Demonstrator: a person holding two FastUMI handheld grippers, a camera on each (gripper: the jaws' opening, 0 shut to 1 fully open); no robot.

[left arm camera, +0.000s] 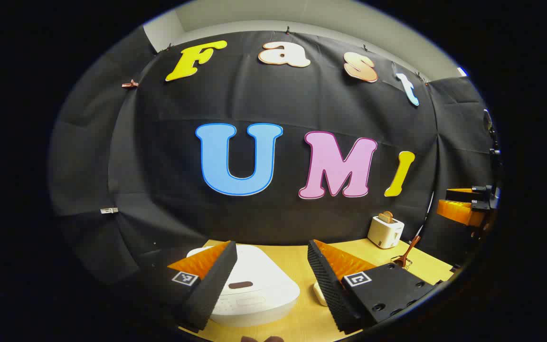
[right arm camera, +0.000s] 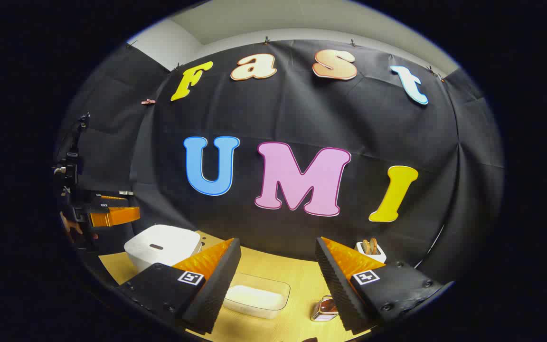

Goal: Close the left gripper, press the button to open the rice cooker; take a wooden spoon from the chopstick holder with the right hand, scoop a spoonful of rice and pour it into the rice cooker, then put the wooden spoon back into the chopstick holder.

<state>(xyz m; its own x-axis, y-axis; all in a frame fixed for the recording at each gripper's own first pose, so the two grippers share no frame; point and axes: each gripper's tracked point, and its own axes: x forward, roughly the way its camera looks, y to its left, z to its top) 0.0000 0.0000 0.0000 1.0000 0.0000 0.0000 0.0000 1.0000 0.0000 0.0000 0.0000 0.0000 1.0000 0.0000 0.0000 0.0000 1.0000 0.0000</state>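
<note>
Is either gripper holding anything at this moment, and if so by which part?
Nothing is held. The left gripper and the right gripper are both open, with only empty space between their fingers.

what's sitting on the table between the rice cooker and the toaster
In the right gripper view, a clear container of rice lies between the rice cooker and the toaster.

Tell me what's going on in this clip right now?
Nothing has been touched yet. The left gripper hangs open above the white rice cooker, whose lid is down. The right gripper is open too, over a clear container of rice on the wooden table. The wooden spoon stands in its holder, near a toaster with bread in it.
</note>
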